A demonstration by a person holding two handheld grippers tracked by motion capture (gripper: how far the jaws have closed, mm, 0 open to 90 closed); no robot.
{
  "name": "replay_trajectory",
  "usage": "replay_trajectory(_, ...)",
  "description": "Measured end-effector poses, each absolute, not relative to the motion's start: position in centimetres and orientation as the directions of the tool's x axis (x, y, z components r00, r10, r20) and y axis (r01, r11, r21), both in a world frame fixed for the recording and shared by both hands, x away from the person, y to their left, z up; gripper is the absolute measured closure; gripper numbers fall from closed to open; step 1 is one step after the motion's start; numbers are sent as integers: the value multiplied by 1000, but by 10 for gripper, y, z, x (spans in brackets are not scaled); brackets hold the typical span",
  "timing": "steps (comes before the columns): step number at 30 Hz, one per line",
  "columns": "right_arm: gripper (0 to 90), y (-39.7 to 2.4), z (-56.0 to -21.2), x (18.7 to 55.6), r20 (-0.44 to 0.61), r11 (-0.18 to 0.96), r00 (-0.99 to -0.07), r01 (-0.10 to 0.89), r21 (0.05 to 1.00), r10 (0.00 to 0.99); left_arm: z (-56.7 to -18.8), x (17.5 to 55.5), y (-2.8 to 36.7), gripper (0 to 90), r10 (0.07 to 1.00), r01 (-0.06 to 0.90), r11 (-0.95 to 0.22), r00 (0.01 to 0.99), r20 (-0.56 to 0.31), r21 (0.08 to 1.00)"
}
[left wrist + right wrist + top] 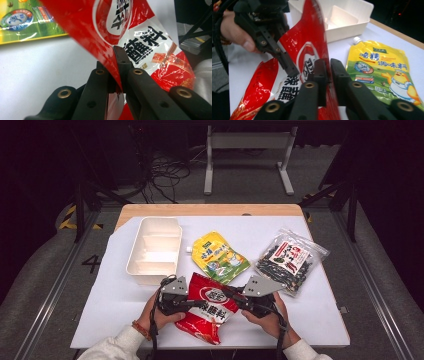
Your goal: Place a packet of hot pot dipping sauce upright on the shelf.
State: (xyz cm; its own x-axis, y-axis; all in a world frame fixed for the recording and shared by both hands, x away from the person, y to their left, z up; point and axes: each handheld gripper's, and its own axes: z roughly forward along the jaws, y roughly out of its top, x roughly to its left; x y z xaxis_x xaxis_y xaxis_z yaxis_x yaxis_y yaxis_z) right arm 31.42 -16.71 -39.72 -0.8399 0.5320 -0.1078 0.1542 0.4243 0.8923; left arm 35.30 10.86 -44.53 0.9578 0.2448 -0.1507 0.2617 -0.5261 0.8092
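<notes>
On the table's white sheet [100,320], the white divided bin [154,249] sat w/ its compartments bare. Beside it lay a yellow spout pouch [219,256] & a clear bag of dark bits [291,261]. The red snack bag [211,312] was held up near the front edge, betw. both grippers. Left gripper [117,75] was clamped on one edge. Right gripper [329,72] had the other edge betw. its near-closed jaws. Right gripper view showed the left one's [287,66] grip from the side; high view gave the whole layout.

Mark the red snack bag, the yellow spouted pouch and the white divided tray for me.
red snack bag [212,307]: high view, white label at its middle.
yellow spouted pouch [220,257]: high view, printed front panel.
white divided tray [134,255]: high view, left outer rim.
</notes>
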Motion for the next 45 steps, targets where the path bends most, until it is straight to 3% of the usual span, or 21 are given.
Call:
replay_trajectory(3,650,-173,-393,310,-98,402,-830,159,901,549,-443,351,111,899,245,268,-514,956,-160,815)
replay_trajectory(5,617,-177,-391,308,-88,395,-828,168,903,553,-442,350,112,899,250,281,-510,953,-172,813)
replay_trajectory(7,492,-189,-387,300,-77,385,-829,173,907,554,-440,348,116,899,250,281,-501,952,-175,818)
replay_trajectory(12,372,-222,-382,281,-40,352,-821,200,914,570,-435,342,127,900,259,289,-459,948,-185,840)
replay_trajectory(26,312,-277,-431,255,52,373,-741,396,839,669,-410,334,143,900,237,227,-390,961,-141,893)
replay_trajectory(45,250,-283,-441,255,6,394,-706,402,826,708,-366,352,170,900,316,157,-237,946,-76,959)
